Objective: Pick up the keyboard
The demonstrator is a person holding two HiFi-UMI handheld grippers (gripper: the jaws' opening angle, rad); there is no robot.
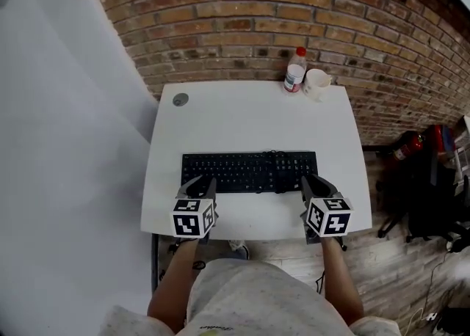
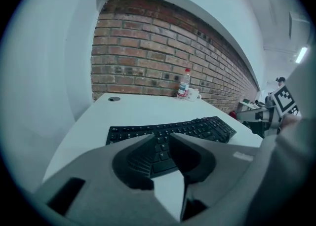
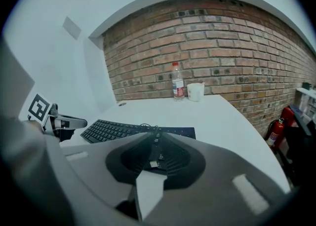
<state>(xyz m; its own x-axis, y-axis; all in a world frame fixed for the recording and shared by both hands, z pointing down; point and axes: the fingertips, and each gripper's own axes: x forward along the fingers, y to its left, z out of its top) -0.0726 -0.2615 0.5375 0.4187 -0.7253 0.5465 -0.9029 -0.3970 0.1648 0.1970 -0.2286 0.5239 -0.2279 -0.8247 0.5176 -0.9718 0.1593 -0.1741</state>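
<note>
A black keyboard [image 1: 250,172] lies flat across the near half of the white table [image 1: 242,118], with its cable [image 1: 277,175] coiled over its right part. My left gripper [image 1: 199,183] sits at the keyboard's near left edge, my right gripper [image 1: 313,181] at its near right end. In the left gripper view the jaws [image 2: 162,139] stand a little apart, keys [image 2: 197,129] showing through the gap, nothing pressed between them. In the right gripper view the jaws [image 3: 156,136] leave only a narrow slit over the keyboard [image 3: 113,130] and cable plug [image 3: 154,163].
A plastic bottle [image 1: 295,70] and a white cup [image 1: 317,84] stand at the table's far right by the brick wall. A round cable grommet [image 1: 180,99] is at the far left. A fire extinguisher [image 1: 407,147] and dark gear lie on the floor to the right.
</note>
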